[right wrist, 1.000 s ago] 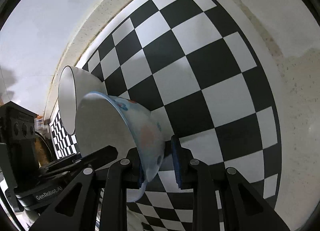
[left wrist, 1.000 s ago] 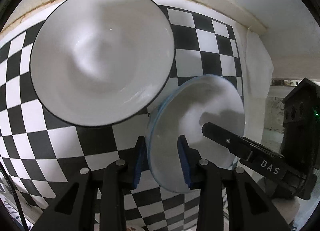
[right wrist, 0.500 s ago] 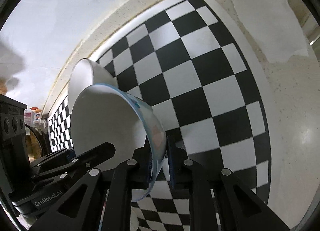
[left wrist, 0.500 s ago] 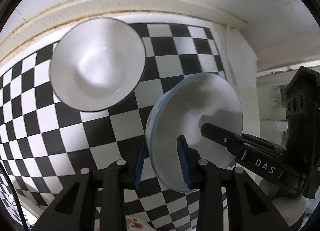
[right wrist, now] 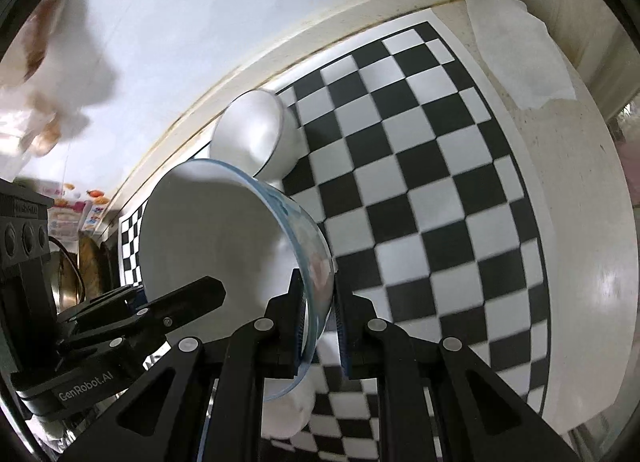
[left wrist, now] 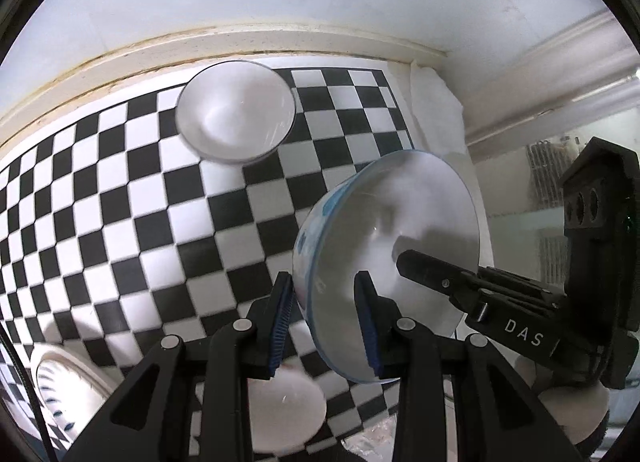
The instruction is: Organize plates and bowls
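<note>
A blue-rimmed bowl [left wrist: 384,246] with a painted outside is held tilted above the checkered mat [left wrist: 132,198]. My left gripper [left wrist: 324,322] straddles its rim with a visible gap between the pads. My right gripper [right wrist: 318,322] is shut on the rim of the same bowl [right wrist: 224,230] from the other side. A white bowl with a dark rim [left wrist: 236,118] sits on the mat near the back wall; it also shows in the right wrist view [right wrist: 256,134].
A white bowl [left wrist: 280,410] and a blue-striped plate [left wrist: 60,386] lie low at the front left. A white cloth [right wrist: 516,46] lies at the mat's back right corner. The counter edge [right wrist: 592,262] runs along the right. The wall stands close behind.
Both grippers and the blue-rimmed bowl have pulled back and up from the white bowl, which now looks smaller and farther. More of the mat and wall shows.
</note>
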`<state>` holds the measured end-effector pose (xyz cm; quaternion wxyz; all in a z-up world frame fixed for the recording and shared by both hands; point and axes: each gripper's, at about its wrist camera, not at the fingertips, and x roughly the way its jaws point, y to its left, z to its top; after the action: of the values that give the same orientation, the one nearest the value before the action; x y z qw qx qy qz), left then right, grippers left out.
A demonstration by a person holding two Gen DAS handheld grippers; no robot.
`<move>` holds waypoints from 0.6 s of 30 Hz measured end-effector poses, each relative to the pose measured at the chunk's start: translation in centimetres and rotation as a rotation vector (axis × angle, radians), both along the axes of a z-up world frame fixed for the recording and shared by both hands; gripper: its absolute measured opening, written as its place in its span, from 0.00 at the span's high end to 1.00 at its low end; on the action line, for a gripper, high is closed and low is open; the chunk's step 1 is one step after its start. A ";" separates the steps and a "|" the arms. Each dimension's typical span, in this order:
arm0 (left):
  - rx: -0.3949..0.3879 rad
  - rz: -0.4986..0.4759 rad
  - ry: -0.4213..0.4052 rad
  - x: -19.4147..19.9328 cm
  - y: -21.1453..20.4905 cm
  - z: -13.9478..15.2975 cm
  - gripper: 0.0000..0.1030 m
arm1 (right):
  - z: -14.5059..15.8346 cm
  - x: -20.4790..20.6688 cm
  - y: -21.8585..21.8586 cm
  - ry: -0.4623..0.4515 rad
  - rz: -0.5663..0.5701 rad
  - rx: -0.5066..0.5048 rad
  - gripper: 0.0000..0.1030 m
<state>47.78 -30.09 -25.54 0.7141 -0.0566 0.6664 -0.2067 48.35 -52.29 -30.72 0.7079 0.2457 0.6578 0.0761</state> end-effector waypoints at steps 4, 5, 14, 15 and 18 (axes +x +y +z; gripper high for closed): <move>-0.009 -0.001 0.005 -2.7 2.1 0.9 0.72 | 1.4 -2.7 2.3 -0.009 0.020 -0.005 0.85; -0.009 -0.001 0.007 -3.4 2.6 0.9 0.72 | 1.7 -3.7 3.1 -0.007 0.030 -0.007 0.85; 0.034 0.012 0.059 -9.1 7.2 -0.9 0.72 | 0.2 -9.8 8.6 0.058 0.088 -0.006 0.85; 0.037 0.016 0.075 -9.5 7.6 -1.5 0.72 | -0.2 -10.3 9.2 0.067 0.096 -0.012 0.85; 0.047 0.022 0.112 -10.3 8.1 -3.0 0.72 | -1.3 -11.4 10.2 0.092 0.112 -0.032 0.85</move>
<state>37.47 -21.97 -28.56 0.6791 -0.0586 0.7092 -0.1798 36.94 -42.05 -32.07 0.6755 0.2002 0.7035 0.0937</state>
